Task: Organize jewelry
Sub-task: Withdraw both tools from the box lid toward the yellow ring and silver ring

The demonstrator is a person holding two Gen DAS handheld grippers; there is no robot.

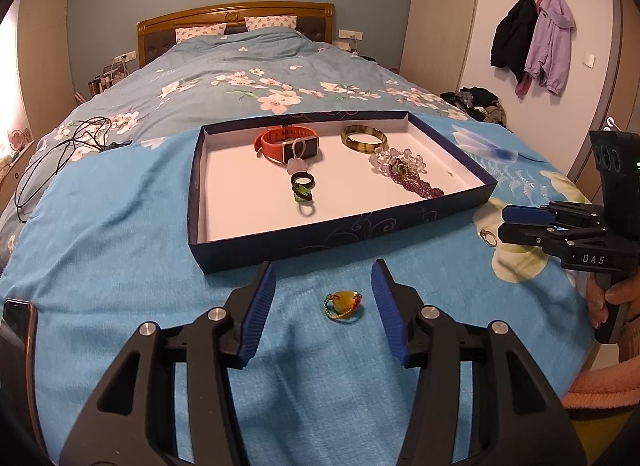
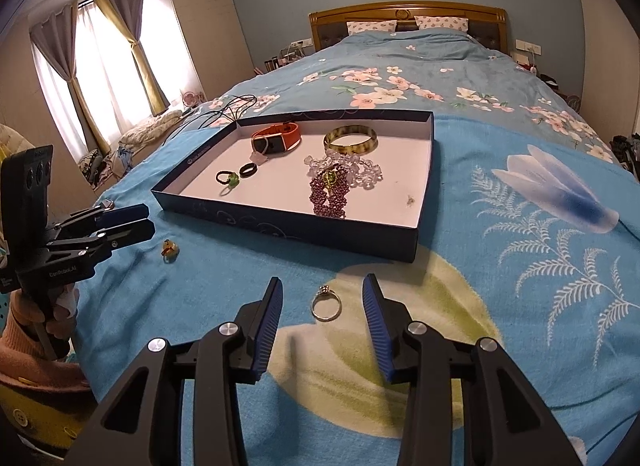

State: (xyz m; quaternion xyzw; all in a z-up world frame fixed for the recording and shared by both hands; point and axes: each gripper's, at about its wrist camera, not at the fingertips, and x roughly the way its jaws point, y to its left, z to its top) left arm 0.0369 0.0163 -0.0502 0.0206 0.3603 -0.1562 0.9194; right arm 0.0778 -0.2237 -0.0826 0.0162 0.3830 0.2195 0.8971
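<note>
Grippers both spread, straddling targets for pickup: left gripper [image 1: 323, 286] around yellow-stone ring [image 1: 343, 305], right gripper [image 2: 322, 298] around silver ring [image 2: 326, 302]. Both rings on blanket [image 2: 460, 306], outside tray [image 2: 288, 227] w/ other jewelry.

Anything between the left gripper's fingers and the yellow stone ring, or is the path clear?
Only bare blue blanket. In the left wrist view, the yellow stone ring lies between the open fingers of the left gripper, touching neither.

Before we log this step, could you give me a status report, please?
Both hand-held grippers open: left around yellow ring, right around silver ring. Tray ahead, unobstructed.
</note>
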